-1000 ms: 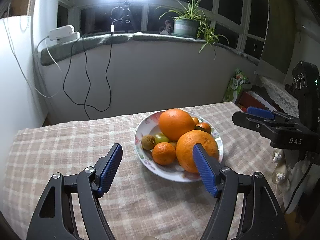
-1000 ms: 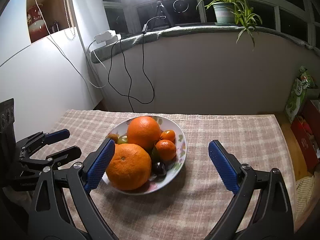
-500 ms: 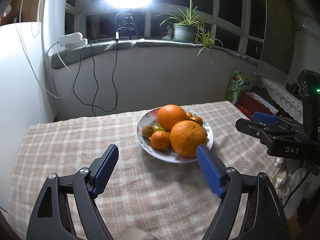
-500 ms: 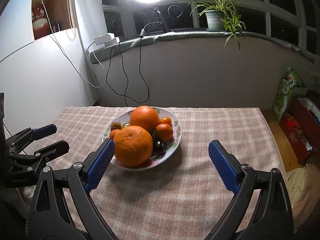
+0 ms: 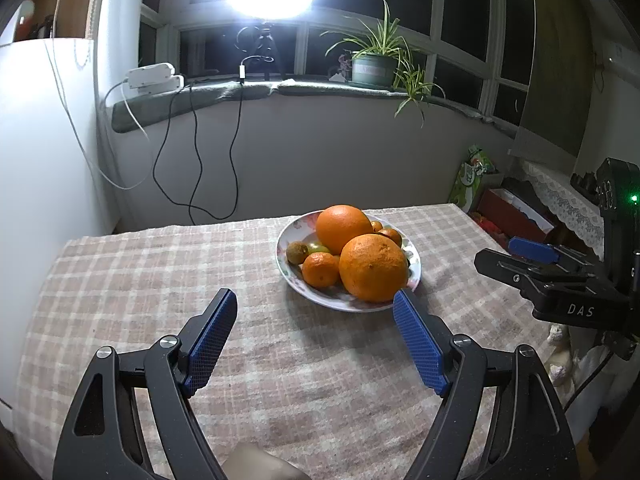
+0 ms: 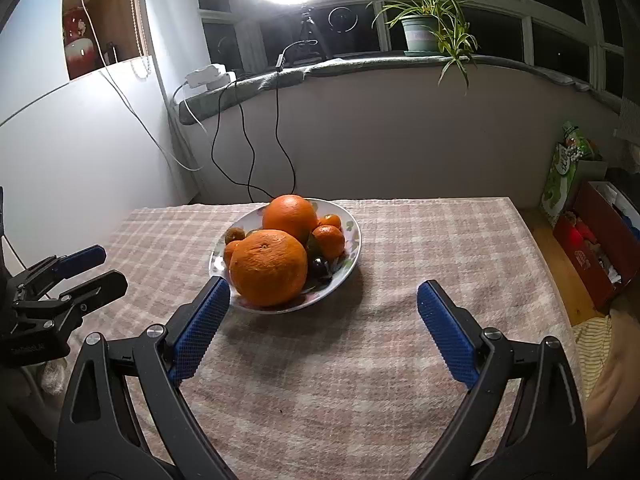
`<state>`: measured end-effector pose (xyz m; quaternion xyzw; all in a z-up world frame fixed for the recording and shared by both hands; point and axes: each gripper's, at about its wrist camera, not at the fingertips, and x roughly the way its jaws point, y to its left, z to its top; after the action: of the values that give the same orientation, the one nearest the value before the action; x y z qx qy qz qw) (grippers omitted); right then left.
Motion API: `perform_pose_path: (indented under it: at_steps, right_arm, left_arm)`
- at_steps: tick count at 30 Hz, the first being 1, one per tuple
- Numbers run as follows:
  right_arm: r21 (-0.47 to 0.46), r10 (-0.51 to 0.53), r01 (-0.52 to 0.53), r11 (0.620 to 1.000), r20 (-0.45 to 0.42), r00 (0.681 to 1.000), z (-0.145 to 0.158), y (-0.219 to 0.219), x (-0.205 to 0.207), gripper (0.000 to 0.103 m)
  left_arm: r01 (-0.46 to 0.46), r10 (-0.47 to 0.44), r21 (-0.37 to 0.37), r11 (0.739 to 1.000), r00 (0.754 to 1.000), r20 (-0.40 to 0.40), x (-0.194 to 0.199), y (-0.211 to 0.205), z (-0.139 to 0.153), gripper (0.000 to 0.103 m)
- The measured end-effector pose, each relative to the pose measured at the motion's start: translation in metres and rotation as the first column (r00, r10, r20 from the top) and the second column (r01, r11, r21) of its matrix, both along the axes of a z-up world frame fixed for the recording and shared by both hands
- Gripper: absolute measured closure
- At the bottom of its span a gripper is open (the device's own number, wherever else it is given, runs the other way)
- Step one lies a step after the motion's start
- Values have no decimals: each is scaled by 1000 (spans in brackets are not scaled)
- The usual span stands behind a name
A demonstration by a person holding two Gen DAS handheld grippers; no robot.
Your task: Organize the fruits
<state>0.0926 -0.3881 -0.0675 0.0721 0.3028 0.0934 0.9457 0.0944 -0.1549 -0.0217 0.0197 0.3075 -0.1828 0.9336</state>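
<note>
Both pairs of jaws stand wide apart, with nothing between them. Left gripper [image 5: 315, 302], seen from its own camera, hangs above the checked tablecloth [image 5: 160, 280]; its right blue pad [image 5: 416, 344] lies just beside the near rim of the plate [image 5: 352, 305]. Right gripper [image 6: 323, 291] hangs over the same cloth, its left pad [image 6: 200, 328] close to the plate's near edge. Plate sits on the far middle of the table and bears all the fruit: a large orange [image 5: 373, 267] at the near side, a second large orange [image 5: 344, 229] behind it and touching it, a small mandarin [image 5: 320, 269] to the left of the near orange, a brownish kiwi [image 5: 297, 252] at the left rim, and a green fruit [image 5: 318, 247] partly hidden between them. Two further mandarins [image 6: 329, 241] and a dark round fruit [image 6: 319, 266] show on the plate's right side in the right wrist view. Right gripper also appears at the right edge of the left wrist view.
</note>
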Motion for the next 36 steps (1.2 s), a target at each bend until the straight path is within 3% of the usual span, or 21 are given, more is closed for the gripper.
perform_pose_path:
  at_steps: [36]
  right_arm:
    - [-10, -14, 14, 1000, -28, 999, -14, 0, 5, 6]
  left_arm:
    - [-3, 3, 5, 1000, 1000, 6, -4, 2, 0, 22]
